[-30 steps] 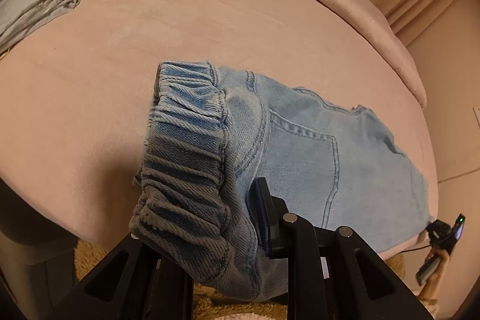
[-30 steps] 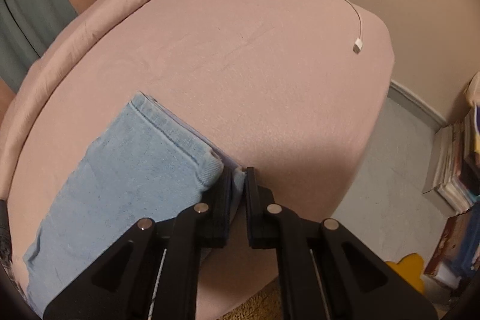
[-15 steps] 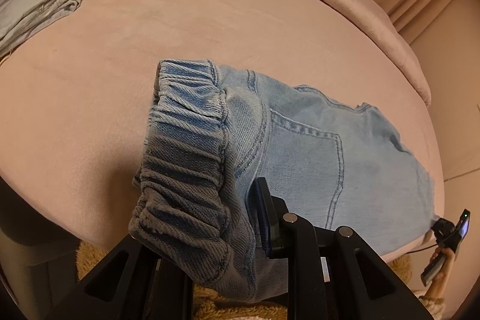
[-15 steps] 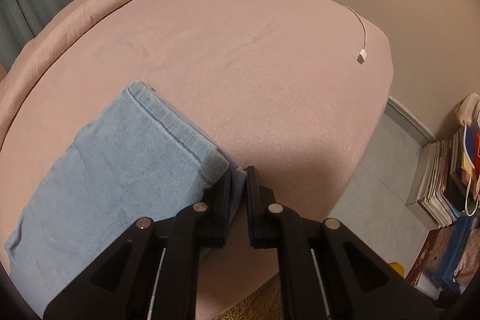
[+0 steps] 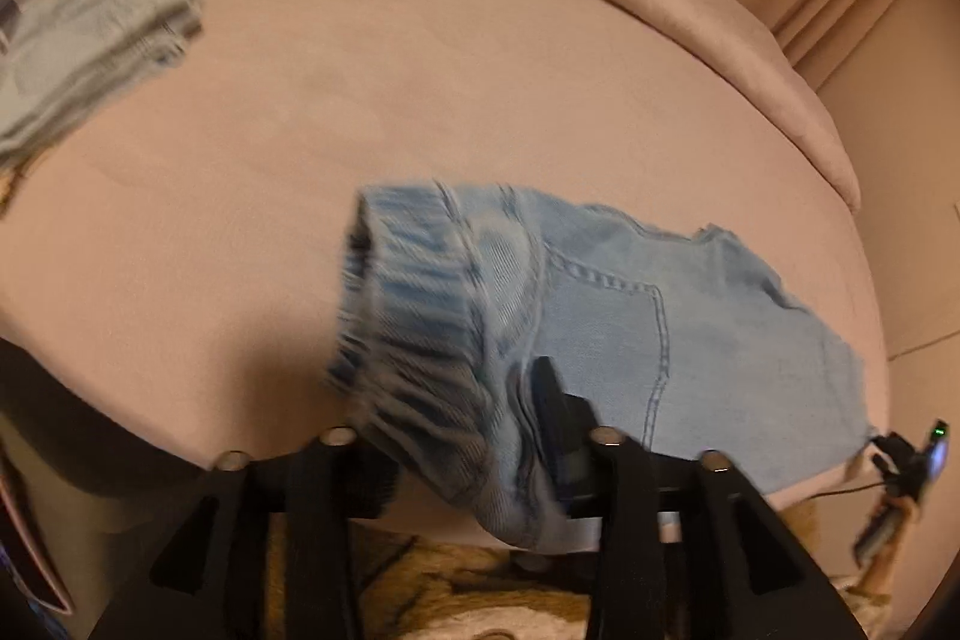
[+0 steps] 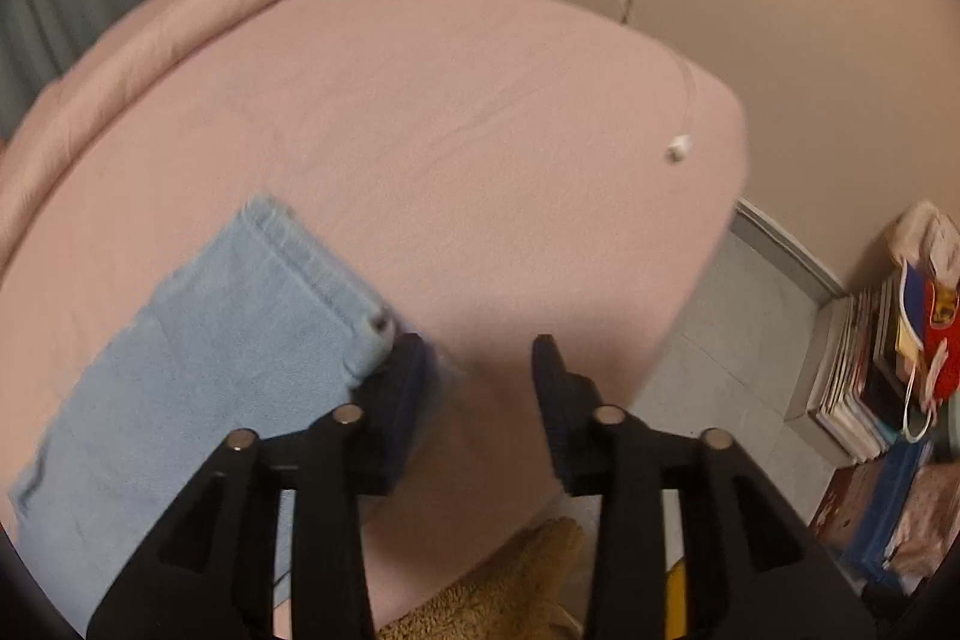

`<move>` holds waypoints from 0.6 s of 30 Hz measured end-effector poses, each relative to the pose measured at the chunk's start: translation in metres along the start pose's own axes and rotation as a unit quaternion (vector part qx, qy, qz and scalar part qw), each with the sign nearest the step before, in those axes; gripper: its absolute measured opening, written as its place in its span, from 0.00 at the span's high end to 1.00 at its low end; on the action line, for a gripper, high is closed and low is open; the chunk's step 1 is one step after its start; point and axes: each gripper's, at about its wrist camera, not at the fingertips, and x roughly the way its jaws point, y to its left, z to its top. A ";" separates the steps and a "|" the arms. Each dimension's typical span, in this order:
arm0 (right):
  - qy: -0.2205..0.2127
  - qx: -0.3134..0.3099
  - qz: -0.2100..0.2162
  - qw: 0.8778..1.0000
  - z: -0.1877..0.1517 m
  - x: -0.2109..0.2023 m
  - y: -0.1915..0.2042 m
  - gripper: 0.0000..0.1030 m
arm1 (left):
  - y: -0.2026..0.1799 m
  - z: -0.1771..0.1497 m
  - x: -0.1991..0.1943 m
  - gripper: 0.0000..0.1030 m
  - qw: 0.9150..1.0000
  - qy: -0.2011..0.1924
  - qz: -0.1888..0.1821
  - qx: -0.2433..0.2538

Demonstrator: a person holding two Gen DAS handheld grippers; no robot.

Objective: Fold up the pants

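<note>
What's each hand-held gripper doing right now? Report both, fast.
Left hand-held gripper: open, the jeans waistband draped between its fingers.
Right hand-held gripper: open, empty, beside the jeans' hem.

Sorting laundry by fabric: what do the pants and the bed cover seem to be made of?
The pants look like light-wash denim: visible twill weave, contrast stitching around a back pocket, and a gathered, ribbed waistband that suggests elastic inside. The bed cover looks like a soft, matte pink fabric, perhaps brushed or jersey cotton; it shows fine creases and no sheen. The exact fibre cannot be told.
</note>
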 end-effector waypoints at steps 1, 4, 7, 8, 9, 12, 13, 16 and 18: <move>-0.003 0.008 0.009 1.000 0.001 -0.005 -0.004 0.63 | 0.001 0.000 0.000 0.48 1.000 -0.001 -0.002 -0.001; -0.004 0.007 0.022 1.000 0.000 -0.011 -0.004 0.56 | 0.006 0.000 0.008 0.46 1.000 0.004 0.019 -0.005; -0.006 0.001 0.034 0.999 -0.001 -0.014 0.002 0.55 | 0.009 0.003 0.014 0.39 1.000 -0.003 0.023 -0.013; -0.004 0.004 0.041 0.999 -0.001 -0.013 0.003 0.55 | 0.010 0.003 0.018 0.33 1.000 -0.007 0.020 -0.013; -0.001 0.004 0.050 0.999 -0.001 -0.012 0.006 0.54 | 0.012 0.003 0.024 0.32 1.000 -0.010 0.018 -0.012; 0.009 -0.005 0.068 0.998 0.000 0.000 0.016 0.53 | 0.017 0.001 0.040 0.32 0.999 -0.001 0.031 -0.019; 0.015 -0.007 0.071 0.997 -0.001 0.007 0.018 0.51 | 0.017 0.000 0.042 0.33 0.999 -0.008 0.031 -0.018; 0.011 -0.038 0.009 0.999 -0.004 0.017 0.027 0.94 | 0.016 -0.003 0.041 0.39 0.999 -0.015 0.033 -0.019; -0.005 -0.040 -0.015 0.999 -0.004 0.007 0.024 0.96 | 0.011 -0.006 0.035 0.45 0.999 -0.019 0.040 -0.009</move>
